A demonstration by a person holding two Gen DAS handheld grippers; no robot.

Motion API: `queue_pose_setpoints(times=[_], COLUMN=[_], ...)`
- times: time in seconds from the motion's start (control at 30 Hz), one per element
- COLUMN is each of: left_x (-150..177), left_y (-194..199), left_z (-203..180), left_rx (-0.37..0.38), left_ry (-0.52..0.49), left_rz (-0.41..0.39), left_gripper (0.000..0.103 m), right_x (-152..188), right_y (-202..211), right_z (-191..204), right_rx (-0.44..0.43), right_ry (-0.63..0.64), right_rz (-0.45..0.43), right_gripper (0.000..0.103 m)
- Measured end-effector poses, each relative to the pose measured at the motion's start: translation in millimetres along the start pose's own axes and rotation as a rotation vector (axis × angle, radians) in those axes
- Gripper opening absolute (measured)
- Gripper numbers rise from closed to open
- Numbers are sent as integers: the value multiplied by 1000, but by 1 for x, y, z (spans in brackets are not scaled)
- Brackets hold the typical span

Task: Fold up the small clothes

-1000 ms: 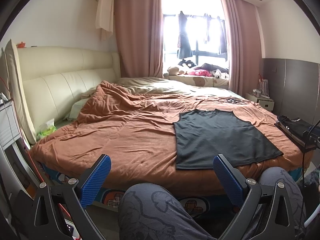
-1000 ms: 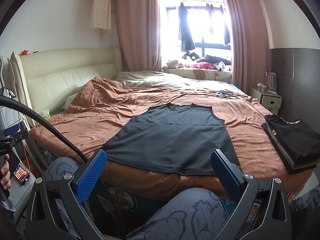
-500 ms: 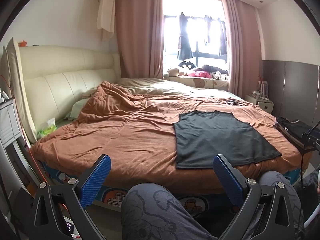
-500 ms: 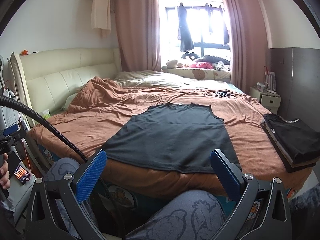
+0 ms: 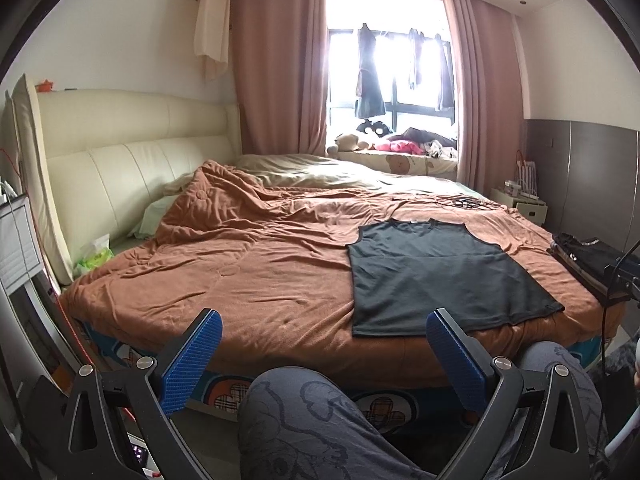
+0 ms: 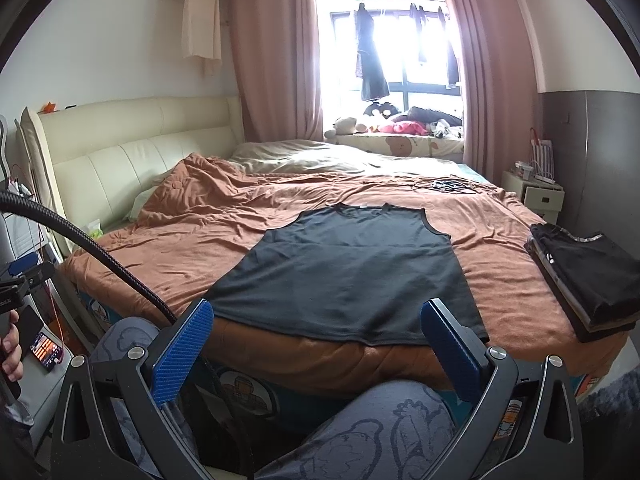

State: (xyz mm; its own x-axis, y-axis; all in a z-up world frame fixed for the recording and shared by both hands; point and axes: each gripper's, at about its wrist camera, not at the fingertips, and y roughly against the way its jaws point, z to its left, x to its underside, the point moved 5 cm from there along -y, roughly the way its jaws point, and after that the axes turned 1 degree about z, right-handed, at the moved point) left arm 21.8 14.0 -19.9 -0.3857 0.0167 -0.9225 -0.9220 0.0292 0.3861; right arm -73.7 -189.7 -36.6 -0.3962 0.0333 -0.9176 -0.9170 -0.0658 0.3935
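Observation:
A dark grey sleeveless top (image 5: 436,272) lies flat and spread out on the brown bedspread (image 5: 260,264), hem toward me, near the bed's front right edge. It also shows in the right wrist view (image 6: 352,276). My left gripper (image 5: 324,344) is open and empty, held short of the bed above my knee, left of the top. My right gripper (image 6: 318,338) is open and empty, just in front of the top's hem.
A stack of folded dark clothes (image 6: 588,272) sits at the bed's right edge. Black cables (image 6: 448,185) lie farther back on the bedspread. A cream headboard (image 5: 120,168) runs along the left. My knees (image 5: 316,424) are below both grippers. A bedside cabinet (image 6: 540,194) stands at right.
Both views have shifted only slightly; the left gripper has tilted down a little. The top has not moved and both grippers stay open.

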Motion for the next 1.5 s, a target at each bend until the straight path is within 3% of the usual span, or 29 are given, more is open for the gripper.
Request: queue_pose_setpoints(times=[0.63,1.27,1.5], left_x=[0,-2,-4], left_y=[5,14,-7], left_z=[0,4,-2], left_rx=[12,134,140], left_ry=[7,56,38], left_rz=[-3,-7,33], left_gripper=[103,102,90], right_x=[-3,-14,-11], right_y=[10,36,10], right_z=[2,-8,-31], right_rx=[18,81,99], right_ry=[6,-12,-83], right_rz=[2,-39,-11], right_gripper=[103,103,103])
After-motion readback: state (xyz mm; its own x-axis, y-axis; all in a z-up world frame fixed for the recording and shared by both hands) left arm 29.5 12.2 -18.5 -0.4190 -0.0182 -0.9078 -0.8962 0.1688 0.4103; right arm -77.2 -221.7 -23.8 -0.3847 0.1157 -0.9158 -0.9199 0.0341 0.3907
